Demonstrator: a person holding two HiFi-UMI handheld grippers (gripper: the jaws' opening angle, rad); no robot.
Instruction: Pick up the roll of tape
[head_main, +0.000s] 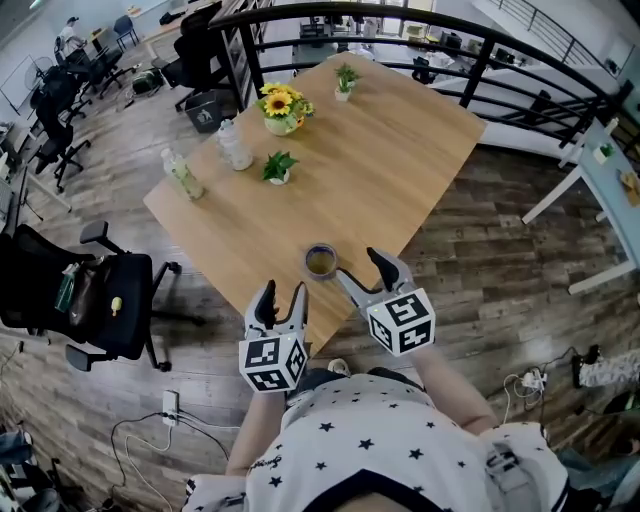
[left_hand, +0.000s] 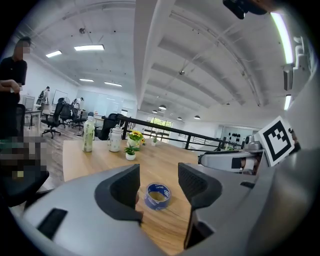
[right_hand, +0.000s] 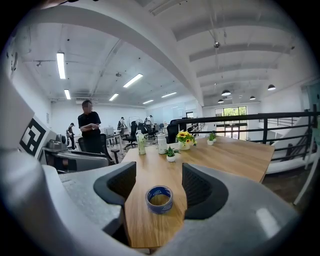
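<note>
I see the roll of tape, blue with an open core, lying flat near the worktop's nearest corner. My left tool and right tool hover just short of it, jaws spread and empty. Near the far-left edge, a pot holds sunflowers.

The left tongs and right tongs are grey, with black ribbed pads and black-and-white marker cubes. The person wears a white shirt with black stars.
</note>
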